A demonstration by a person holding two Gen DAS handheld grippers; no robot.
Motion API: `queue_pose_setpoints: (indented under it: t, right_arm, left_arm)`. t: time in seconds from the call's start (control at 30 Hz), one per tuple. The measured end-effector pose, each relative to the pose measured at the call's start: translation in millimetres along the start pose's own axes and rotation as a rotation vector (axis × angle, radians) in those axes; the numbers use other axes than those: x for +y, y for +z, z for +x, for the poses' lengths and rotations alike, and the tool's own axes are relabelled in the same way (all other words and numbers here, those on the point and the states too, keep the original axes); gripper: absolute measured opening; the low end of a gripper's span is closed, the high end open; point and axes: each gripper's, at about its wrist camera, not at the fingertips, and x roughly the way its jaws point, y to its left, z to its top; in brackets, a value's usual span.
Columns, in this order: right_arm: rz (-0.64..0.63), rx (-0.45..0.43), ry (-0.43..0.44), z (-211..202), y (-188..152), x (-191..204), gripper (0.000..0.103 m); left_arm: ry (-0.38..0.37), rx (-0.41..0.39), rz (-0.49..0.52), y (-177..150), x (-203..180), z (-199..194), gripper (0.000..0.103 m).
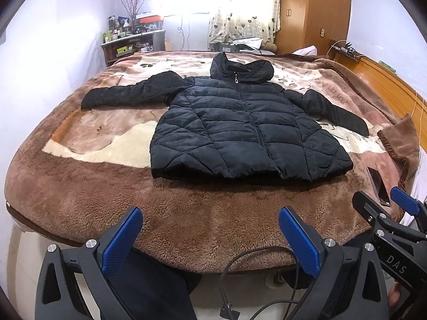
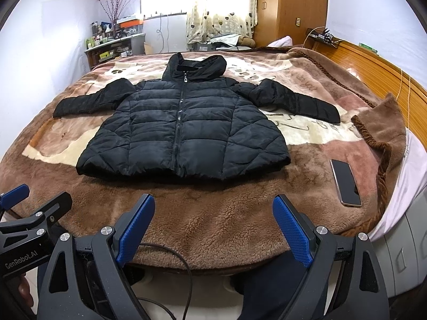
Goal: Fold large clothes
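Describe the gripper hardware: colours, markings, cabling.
Both are black plastic frames with silver screw heads and blue textured pads on the jaws. The left gripper reads "GenRobot.AI" on its side; the right gripper shows "DAS". A black cable loops beneath them.

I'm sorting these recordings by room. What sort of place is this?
Most likely a home bedroom: a black puffer jacket lies spread on a bed with a brown plush blanket, with a wooden wardrobe and a curtained window behind.

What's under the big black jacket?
The black jacket lies flat on a fuzzy brown blanket spread over the bed. The blanket shows all around it; whatever sits directly beneath the jacket is covered.
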Motion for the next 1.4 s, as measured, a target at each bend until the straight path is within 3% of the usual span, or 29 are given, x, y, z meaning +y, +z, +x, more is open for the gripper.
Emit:
queue_pose_setpoints:
  t: [1.13, 1.4]
  right_arm:
    - [0.004, 0.011, -0.003, 6, -2, -5, 0.090]
    - [-0.009, 0.013, 0.002, 16, 2, -4, 0.090]
  left_arm:
    - [0.001, 0.006, -0.010, 1, 4, 3, 0.103]
    - [-0.034, 0.007, -0.030, 10, 13, 15, 0.103]
